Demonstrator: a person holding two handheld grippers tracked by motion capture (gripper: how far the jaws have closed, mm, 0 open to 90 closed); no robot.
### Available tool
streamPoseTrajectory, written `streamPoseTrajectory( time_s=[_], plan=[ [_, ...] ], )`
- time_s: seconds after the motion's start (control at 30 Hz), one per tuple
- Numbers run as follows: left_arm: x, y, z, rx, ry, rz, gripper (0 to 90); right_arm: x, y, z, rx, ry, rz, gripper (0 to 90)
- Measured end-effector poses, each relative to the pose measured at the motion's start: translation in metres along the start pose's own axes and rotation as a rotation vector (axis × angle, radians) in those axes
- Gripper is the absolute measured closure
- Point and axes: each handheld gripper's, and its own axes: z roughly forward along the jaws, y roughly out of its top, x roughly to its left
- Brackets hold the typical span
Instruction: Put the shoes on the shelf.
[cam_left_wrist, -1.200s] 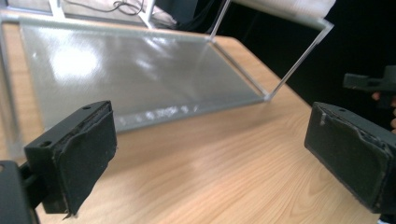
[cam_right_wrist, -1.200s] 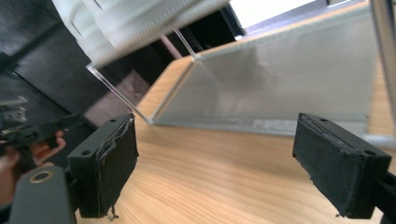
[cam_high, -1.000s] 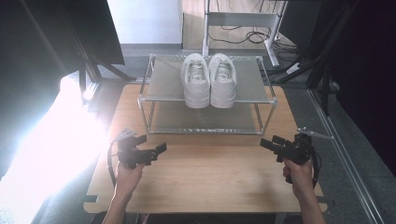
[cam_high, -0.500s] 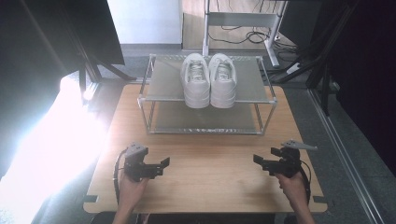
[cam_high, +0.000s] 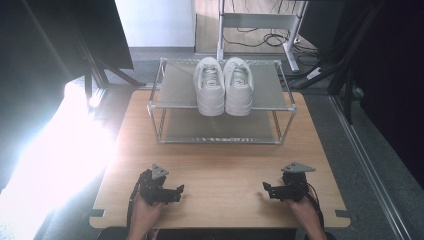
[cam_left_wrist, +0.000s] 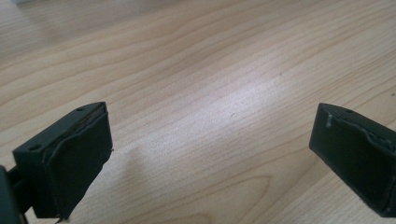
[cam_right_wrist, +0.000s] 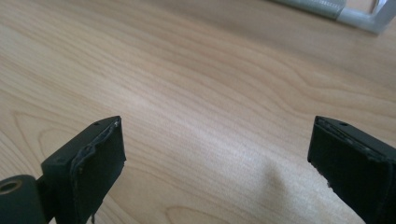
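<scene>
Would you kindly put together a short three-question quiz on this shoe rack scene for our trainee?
1. True or false: the pair of white sneakers sits on the lower shelf of the metal rack.
2. Multiple choice: the left gripper is A) shut on a shoe, B) open over bare wood, C) resting on the rack.
3. Fill in: the right gripper is held near the table's ____ edge.

Key: 1 false, they sit on the top shelf; 2 B; 3 near (the person's side).

White shoes (cam_high: 223, 86), silver-grey rack (cam_high: 222, 107), pale grained wooden table (cam_high: 220, 165), black tongs (cam_high: 181, 190).
</scene>
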Motion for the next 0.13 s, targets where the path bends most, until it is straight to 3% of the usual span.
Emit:
streamPoseTrajectory(
  time_s=[0.13],
  plan=[
    [-0.0010, -0.0006, 0.0018, 0.016, 0.008, 0.006, 0.0, 0.0015, -0.0025, 0.0024, 0.017, 0.003, -0.008, 4.5]
  ],
)
